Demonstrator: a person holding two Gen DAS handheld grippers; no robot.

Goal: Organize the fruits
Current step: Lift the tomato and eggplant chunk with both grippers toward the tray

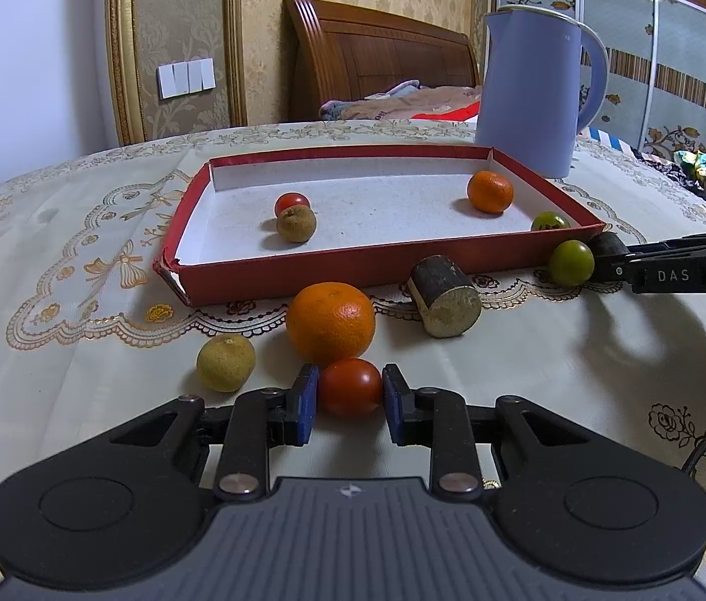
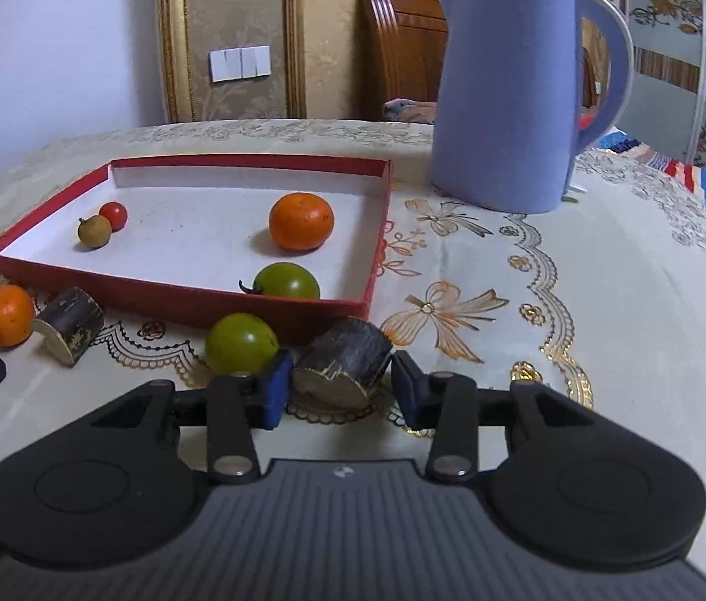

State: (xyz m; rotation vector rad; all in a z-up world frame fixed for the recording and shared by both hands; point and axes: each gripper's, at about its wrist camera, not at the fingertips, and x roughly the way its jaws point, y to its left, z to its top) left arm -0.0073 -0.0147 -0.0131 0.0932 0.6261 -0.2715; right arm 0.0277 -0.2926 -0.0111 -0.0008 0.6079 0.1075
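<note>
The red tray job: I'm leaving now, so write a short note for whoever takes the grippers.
Left gripper: shut on the red tomato.
Right gripper: jaws around a dark cane piece, right pad apart from it.
Done: four fruits in the red tray.
Left on the cloth: big orange, yellow-green fruit, green tomato, other cane piece.

The middle of the shallow red cardboard tray (image 2: 368, 280) is left bare, between a small red tomato (image 2: 113, 216) with a brownish round fruit (image 2: 94, 231) and a small orange (image 2: 301, 221) with a green tomato (image 2: 287, 281). The desk (image 2: 603, 330) to its right is open up to the tall blue plastic kettle (image 2: 503, 100). The tray's near wall is crowded by 2 dark cut cylinders (image 2: 70, 325) and a second green tomato (image 2: 241, 343).
</note>
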